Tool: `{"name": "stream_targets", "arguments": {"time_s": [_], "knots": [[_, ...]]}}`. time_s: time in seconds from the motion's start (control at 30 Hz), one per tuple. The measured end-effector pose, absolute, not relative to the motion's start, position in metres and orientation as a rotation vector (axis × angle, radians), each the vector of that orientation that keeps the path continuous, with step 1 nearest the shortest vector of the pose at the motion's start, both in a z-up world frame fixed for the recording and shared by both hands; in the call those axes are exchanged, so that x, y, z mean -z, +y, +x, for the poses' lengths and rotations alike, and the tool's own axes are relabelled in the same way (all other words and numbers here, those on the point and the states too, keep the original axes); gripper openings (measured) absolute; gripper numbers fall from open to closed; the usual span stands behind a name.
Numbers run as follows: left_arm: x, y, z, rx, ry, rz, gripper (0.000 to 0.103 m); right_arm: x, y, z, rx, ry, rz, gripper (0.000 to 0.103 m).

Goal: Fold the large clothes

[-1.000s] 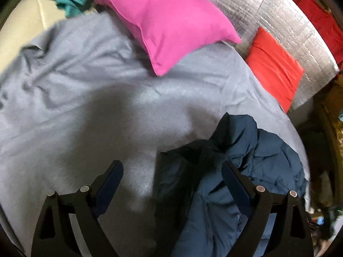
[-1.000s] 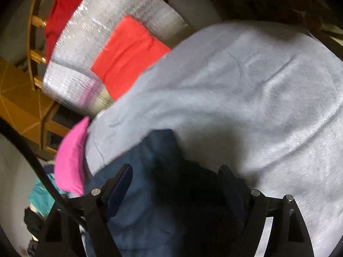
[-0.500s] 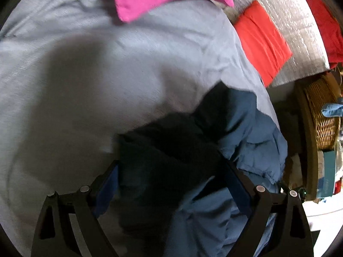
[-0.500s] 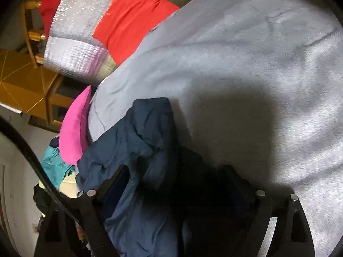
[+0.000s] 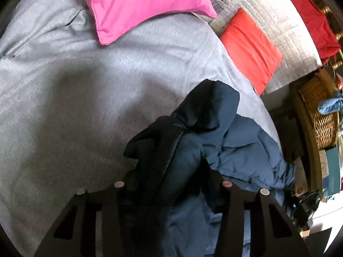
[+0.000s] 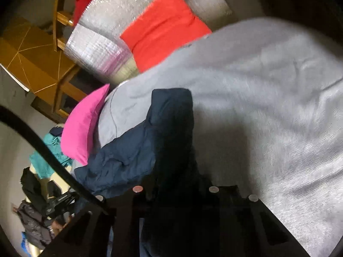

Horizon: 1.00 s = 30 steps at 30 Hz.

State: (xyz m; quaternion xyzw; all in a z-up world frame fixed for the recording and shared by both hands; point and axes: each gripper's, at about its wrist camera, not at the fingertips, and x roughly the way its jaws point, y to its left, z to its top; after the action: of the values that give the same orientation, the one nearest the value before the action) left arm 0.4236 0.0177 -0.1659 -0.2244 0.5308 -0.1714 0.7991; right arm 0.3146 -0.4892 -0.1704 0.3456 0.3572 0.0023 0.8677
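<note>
A dark navy padded jacket lies crumpled on a grey bed cover, near the bed's right edge. My left gripper is closing, its jaws pressed into a bunched fold of the jacket that hides the fingertips. In the right wrist view the same jacket spreads leftward over the grey cover. My right gripper is also closing, with a dark fold of the jacket pinched between its jaws. One end of the jacket sticks up beyond each gripper.
A pink pillow and a red cushion lie at the head of the bed against a silver quilted pad. A wicker basket stands beside the bed. Wooden furniture and teal cloth sit past the pillow.
Both grippers came down over the jacket with wide jaws, then narrowed onto its folds. The fabric now bunches up between the fingers of each.
</note>
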Motion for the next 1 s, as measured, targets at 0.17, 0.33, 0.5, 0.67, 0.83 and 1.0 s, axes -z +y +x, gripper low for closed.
{"name": "stream_targets", "arguments": {"time_s": [0.17,0.33,0.5,0.67,0.83,1.0], "knots": [[0.18,0.026,0.424,0.268,1.222,-0.496,0.068,0.199,-0.501,0.314,0.071,0.818,0.84,0.048],[0.143,0.031,0.398,0.209,1.139,-0.446,0.07,0.165,-0.504,0.275,0.12,0.728,0.817,0.055],[0.104,0.026,0.358,0.224,1.009,-0.387,0.077,0.138,-0.5,0.226,0.129,0.659,0.768,0.056],[0.104,0.014,0.325,0.255,1.006,-0.332,0.077,0.133,-0.472,0.193,0.055,0.637,0.701,0.049],[0.118,0.017,0.294,0.22,1.03,-0.261,0.077,0.147,-0.448,0.175,-0.001,0.686,0.689,0.042],[0.158,0.012,0.293,0.196,1.102,-0.139,0.078,0.19,-0.441,0.182,0.029,0.834,0.753,0.041]]}}
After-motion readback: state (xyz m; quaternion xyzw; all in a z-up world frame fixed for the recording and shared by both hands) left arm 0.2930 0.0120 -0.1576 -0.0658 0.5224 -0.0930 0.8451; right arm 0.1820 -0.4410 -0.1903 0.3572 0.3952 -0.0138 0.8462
